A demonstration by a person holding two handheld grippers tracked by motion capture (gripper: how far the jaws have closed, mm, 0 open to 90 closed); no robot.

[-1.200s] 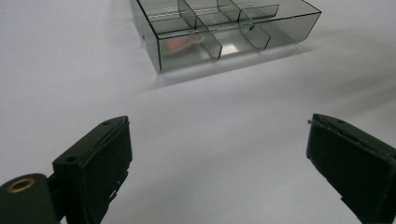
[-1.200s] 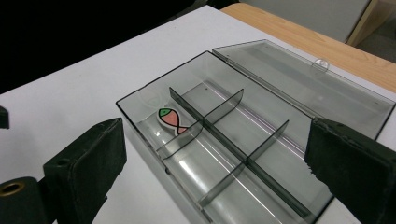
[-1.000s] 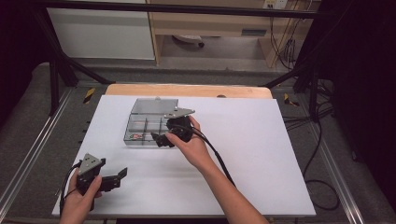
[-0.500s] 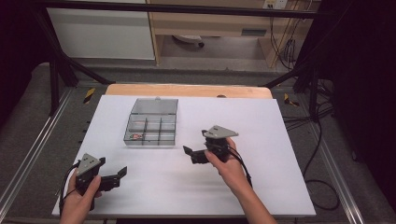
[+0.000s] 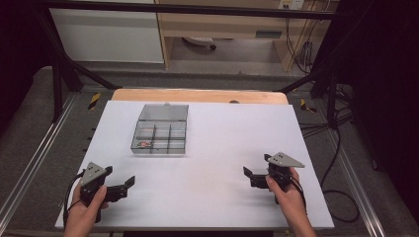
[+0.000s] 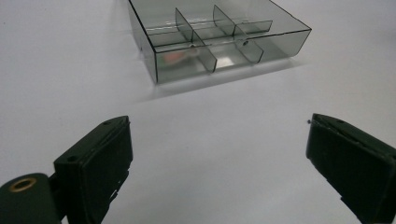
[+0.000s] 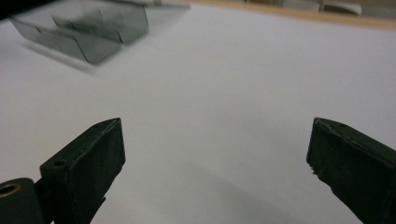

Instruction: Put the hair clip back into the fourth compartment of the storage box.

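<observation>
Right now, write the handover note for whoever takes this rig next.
Left tool: open, holding nothing, low over the near left of the white table.
Right tool: open, holding nothing, near right of the table.
Clear compartment box: far left of centre, lid open, apart from both tools.
Done: a small reddish item lies in the box's near-left compartment.
Left: the other compartments look unfilled; the lid is not yet closed. I would judge closing it the likely next step.
</observation>
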